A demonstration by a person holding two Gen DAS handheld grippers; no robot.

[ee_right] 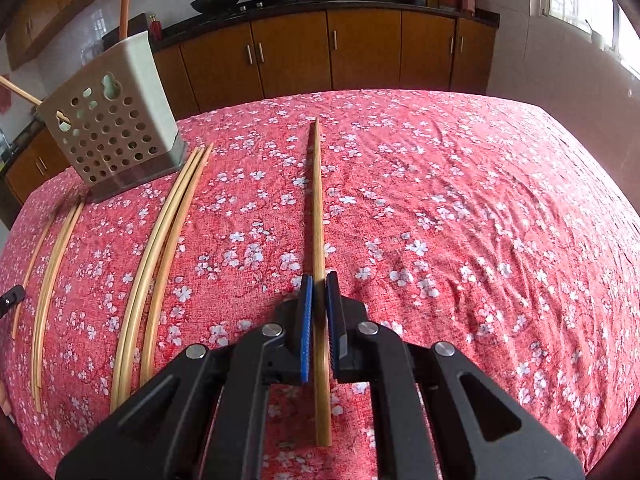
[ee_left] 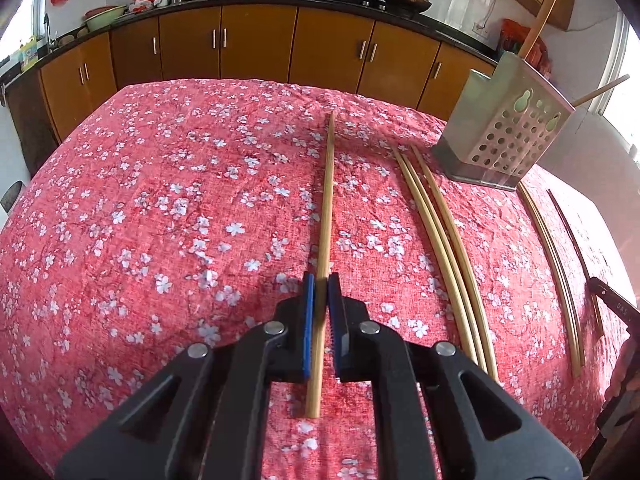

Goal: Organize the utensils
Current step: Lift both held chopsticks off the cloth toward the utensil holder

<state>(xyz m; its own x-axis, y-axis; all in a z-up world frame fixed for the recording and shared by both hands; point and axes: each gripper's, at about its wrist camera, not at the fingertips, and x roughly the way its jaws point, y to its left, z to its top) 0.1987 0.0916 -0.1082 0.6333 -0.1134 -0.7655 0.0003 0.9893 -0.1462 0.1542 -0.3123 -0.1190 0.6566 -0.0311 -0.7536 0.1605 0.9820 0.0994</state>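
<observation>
Between each gripper's fingers (ee_left: 308, 320) (ee_right: 306, 320), one chopstick (ee_left: 325, 220) (ee_right: 318, 216).

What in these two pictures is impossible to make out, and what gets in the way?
- Left wrist view: the part of the chopstick between the left tool's pads is hidden, so contact is unclear.
- Right wrist view: same for its chopstick and the right tool.
- Both views: the holder's inside is hidden by its walls.
- Left wrist view: a dark object is cut off at the right edge.
</observation>
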